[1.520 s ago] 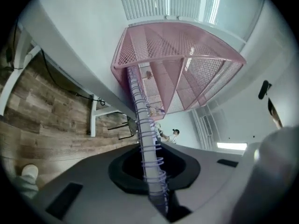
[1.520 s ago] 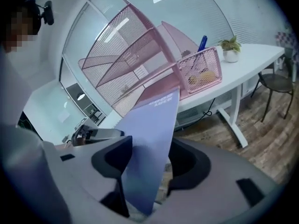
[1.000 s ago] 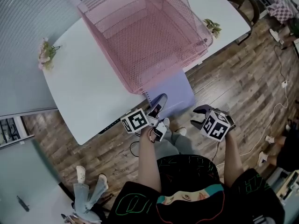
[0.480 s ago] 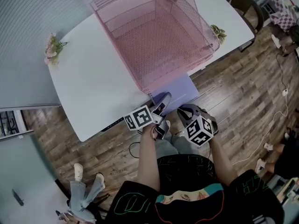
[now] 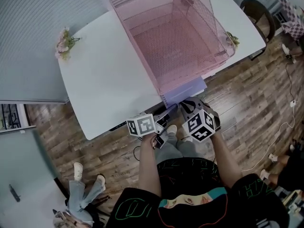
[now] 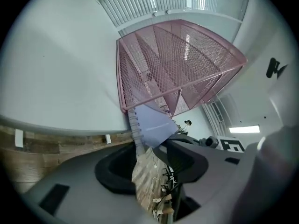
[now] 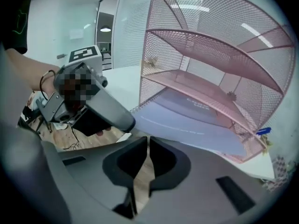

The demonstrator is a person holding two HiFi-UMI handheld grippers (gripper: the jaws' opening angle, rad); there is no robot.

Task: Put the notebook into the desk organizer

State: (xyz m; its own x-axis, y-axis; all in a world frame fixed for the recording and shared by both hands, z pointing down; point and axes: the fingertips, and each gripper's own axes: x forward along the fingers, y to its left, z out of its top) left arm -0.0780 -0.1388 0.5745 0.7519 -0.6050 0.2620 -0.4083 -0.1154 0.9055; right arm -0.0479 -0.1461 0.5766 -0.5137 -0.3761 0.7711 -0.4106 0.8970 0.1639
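Left gripper (image 6: 147,147) fingers just opened wide; right gripper (image 7: 148,142) fingers closed together.

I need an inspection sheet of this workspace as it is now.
Surface: white table.
Job's things: notebook lies partly in the pink desk organizer's lowest compartment, near end overhanging the table edge.
Clutter: two flower sprigs on the table.
Grippers: left gripper open, jaws just opened, notebook's spiral edge between them; right gripper shut, just closed, tips at the notebook's near edge.
Cables: white cable on the floor.
Surroundings: wooden floor, chair, a bystander's legs.
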